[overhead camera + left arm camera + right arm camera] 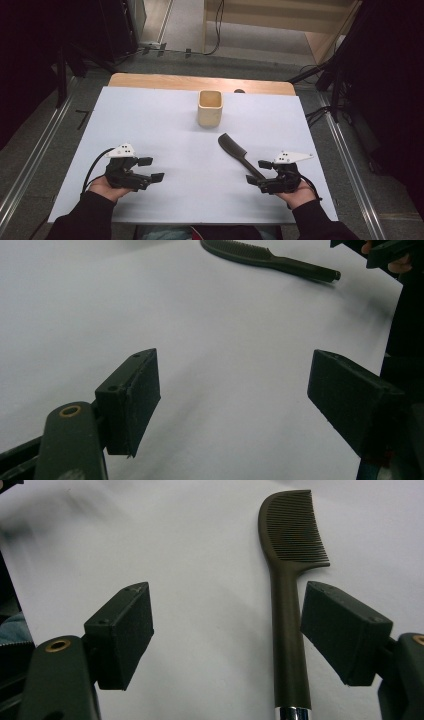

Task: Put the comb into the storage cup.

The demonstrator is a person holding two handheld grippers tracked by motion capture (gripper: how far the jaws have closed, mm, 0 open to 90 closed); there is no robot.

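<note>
White table sheet (150,125) carries a beige square cup (210,108) at 12 o'clock and a dark comb (239,152) at 4 o'clock from centre, handle lying between the right gripper's (262,172) wide, empty jaws. Left gripper (151,169), 8 o'clock, also gapes empty. Risk: the flat handle sits off-centre, so closing could skid it sideways.

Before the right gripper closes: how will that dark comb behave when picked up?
The comb looks like rigid moulded plastic, so it probably stays stiff and light. Its smooth, narrow handle may slip or pivot between the pads. Lying flat on the white sheet, it should slide rather than roll.
</note>
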